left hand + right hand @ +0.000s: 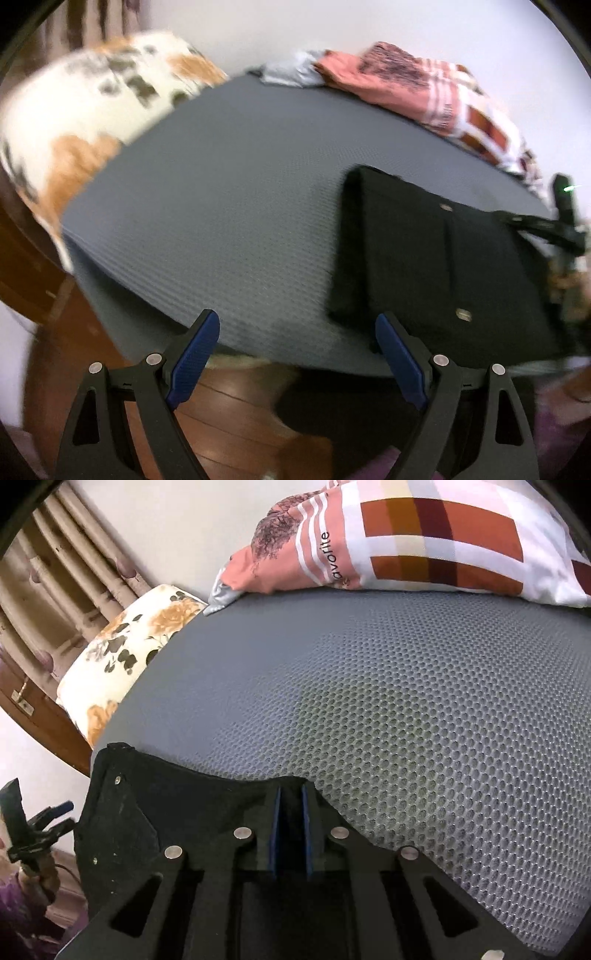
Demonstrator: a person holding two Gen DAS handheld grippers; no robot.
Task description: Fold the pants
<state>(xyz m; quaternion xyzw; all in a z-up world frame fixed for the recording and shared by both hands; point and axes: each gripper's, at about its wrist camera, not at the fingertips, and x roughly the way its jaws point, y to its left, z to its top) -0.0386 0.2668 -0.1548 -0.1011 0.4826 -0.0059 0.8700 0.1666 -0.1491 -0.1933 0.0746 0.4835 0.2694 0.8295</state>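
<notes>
Pale wall (177,524), beige curtain (62,572)

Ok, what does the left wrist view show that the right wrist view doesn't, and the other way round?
Left wrist only: the whole folded black pants lying flat, and the left gripper open over the mat's near edge, holding nothing. Right wrist only: the right gripper shut on the pants' edge, and brown curtains. Both: the grey mesh mat, the floral cushion and the pink striped cloth.

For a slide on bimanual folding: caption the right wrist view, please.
Right gripper shut on the black pants' edge, over a grey mesh mat.
</notes>
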